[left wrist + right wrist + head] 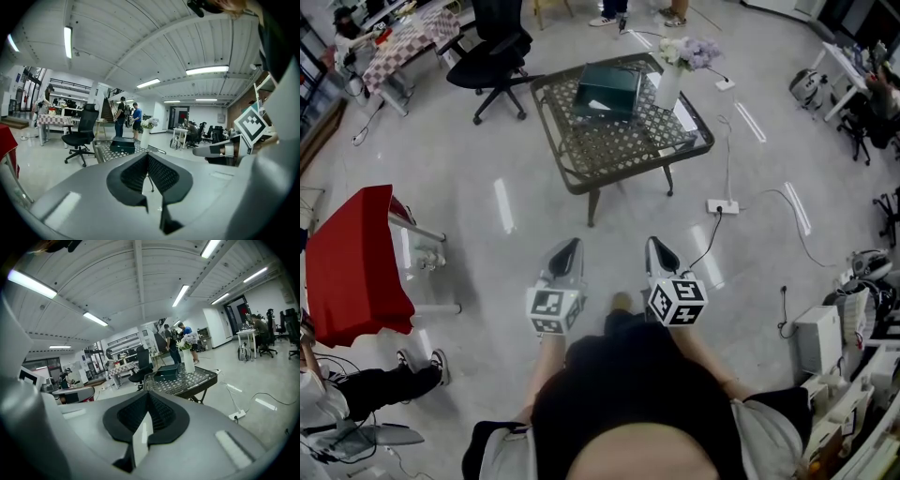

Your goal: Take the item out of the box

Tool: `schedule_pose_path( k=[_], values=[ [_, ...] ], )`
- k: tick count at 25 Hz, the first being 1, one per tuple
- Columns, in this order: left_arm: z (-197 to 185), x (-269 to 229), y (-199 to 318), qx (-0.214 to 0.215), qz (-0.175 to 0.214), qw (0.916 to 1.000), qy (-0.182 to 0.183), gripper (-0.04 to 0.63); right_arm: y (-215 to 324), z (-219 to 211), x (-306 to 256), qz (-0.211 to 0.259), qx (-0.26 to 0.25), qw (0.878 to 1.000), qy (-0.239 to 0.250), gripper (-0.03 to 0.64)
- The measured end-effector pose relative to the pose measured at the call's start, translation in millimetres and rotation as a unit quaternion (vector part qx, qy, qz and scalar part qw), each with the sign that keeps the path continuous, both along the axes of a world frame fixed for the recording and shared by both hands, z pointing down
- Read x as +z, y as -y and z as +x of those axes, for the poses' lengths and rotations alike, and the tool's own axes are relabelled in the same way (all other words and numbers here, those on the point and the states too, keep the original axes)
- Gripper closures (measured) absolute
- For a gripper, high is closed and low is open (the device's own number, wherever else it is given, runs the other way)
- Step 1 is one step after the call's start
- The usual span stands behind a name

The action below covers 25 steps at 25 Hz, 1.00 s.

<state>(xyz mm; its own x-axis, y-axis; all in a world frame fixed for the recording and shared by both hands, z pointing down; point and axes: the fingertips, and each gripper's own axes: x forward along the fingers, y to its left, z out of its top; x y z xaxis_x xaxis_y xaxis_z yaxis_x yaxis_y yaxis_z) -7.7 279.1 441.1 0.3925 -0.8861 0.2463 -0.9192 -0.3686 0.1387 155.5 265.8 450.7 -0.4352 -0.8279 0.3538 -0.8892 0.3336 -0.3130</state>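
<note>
Both grippers were held out low in front of the person, well apart from the work. The left gripper (567, 246) had its jaws closed tip to tip with nothing between them. The right gripper (656, 244) was the same, fully closed and empty.

The dark green rectangular box (607, 91) lay flat on the dark metal lattice-top table (609, 150), toward its far side. Its lid looked shut and the item inside was not visible. A tall white vase (667, 89) with pale flowers stood just beside the box on its right, and flat white sheets lay near the vase.

My judgement is that the task had not started: still needed were an approach, opening the jaws, lifting the lid, then taking out the item.

Risks:
- The vase was so near the box that a right-side reach or a swinging lid could tip it.
- The box might slide on the lattice if one gripper did not brace it.
- A white power strip (723, 206) and its cable lay on the floor near the table's right leg, a snag for feet.
- With the item's shape unknown, a blind pinch might miss it or crush it.
</note>
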Motion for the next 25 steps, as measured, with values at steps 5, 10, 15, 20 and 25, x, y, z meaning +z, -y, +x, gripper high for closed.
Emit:
schedule_pose_path(
  k=[5,10,15,20,25],
  values=[
    [8,0,20,0.006,0.004,1.0,0.0,0.586,17,7,1,0.001,0.005,1.0,0.002,0.617],
    [20,1,40,0.014,0.005,0.9999,-0.006,0.586,30,17,4,0.001,0.013,1.0,0.003,0.617],
    [23,4,54,0.012,0.01,0.9999,-0.004,0.586,43,25,9,-0.002,0.017,1.0,0.005,0.617],
    [20,8,57,0.005,0.005,1.0,-0.006,0.586,50,23,8,0.002,0.015,1.0,0.01,0.617],
    [20,10,62,0.005,0.01,0.9999,-0.005,0.586,52,22,11,0.001,0.013,1.0,0.01,0.617]
  ],
)
